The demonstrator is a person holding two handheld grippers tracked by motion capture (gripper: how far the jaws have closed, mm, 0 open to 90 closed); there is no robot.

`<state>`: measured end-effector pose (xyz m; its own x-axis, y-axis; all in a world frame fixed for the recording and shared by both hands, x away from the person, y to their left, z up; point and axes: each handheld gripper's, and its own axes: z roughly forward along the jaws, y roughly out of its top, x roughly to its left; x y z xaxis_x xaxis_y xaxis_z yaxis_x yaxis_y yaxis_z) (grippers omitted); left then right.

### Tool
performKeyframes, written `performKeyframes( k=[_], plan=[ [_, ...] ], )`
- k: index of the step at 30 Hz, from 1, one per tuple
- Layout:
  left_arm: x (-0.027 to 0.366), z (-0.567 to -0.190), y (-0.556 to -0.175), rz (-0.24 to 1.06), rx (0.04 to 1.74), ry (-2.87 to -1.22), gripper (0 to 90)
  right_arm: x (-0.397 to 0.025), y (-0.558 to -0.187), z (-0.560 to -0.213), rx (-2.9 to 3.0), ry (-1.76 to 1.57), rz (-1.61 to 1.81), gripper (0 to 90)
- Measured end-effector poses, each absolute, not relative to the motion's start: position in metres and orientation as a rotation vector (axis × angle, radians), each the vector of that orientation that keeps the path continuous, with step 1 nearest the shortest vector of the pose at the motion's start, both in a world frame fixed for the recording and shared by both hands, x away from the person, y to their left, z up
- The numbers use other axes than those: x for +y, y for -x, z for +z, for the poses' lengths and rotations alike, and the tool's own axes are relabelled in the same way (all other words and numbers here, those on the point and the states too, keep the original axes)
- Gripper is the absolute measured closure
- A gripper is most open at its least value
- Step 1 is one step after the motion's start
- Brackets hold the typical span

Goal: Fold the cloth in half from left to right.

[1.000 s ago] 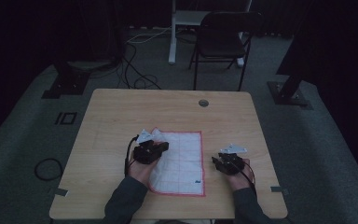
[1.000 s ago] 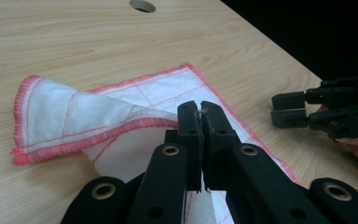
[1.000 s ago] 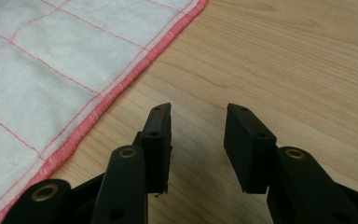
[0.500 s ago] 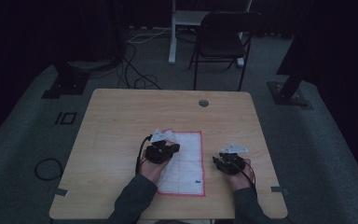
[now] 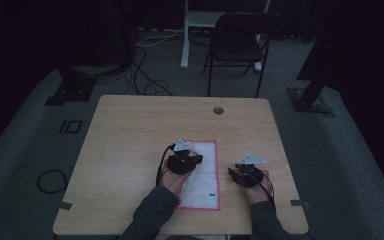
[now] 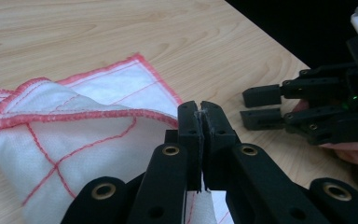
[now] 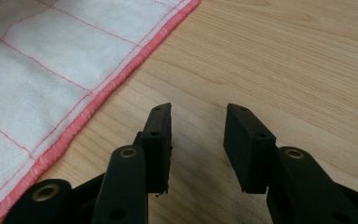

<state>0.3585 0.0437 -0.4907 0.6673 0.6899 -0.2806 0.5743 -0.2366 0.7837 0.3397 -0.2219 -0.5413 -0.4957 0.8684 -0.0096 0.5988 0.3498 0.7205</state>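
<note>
Soft red-hemmed cloth (image 6: 74,135) folds, pinched by left hand-held gripper (image 6: 200,109).

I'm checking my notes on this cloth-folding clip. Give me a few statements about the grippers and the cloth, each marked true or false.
1. The left gripper has its jaws closed on the white cloth with red stitched edges and red grid lines. True.
2. The right gripper also grips the cloth. False: its jaws stand open over bare wood, beside the cloth's red edge.
3. Part of the cloth is folded over itself. True: in the left gripper view a layer lies doubled on top of another.
4. The cloth hangs over the edge of the light wooden table. False: in the high view it lies wholly on the tabletop.
5. A black chair stands beyond the table. True.
</note>
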Motion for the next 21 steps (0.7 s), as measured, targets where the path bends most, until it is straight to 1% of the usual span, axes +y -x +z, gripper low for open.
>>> performKeyframes(
  k=[12,13,14,15,16,21],
  plan=[
    [0.013,-0.494,-0.359,0.111,0.958,-1.954,87.9,-0.221,-0.340,-0.542,2.227,-1.289,0.945,62.2],
    [0.010,-0.497,-0.359,0.087,0.932,-1.965,85.9,-0.221,-0.340,-0.542,2.228,-1.287,0.945,62.2],
    [0.011,-0.498,-0.359,0.077,0.923,-1.965,81.6,-0.222,-0.340,-0.542,2.228,-1.287,0.944,62.2],
    [0.011,-0.497,-0.358,0.083,0.927,-1.962,77.2,-0.222,-0.340,-0.542,2.225,-1.290,0.947,62.1],
    [0.011,-0.497,-0.358,0.083,0.927,-1.962,75.1,-0.222,-0.340,-0.542,2.225,-1.290,0.947,62.1],
    [0.030,-0.489,-0.353,0.103,0.947,-1.921,72.3,-0.217,-0.340,-0.538,2.218,-1.275,0.970,61.7]
  ],
)
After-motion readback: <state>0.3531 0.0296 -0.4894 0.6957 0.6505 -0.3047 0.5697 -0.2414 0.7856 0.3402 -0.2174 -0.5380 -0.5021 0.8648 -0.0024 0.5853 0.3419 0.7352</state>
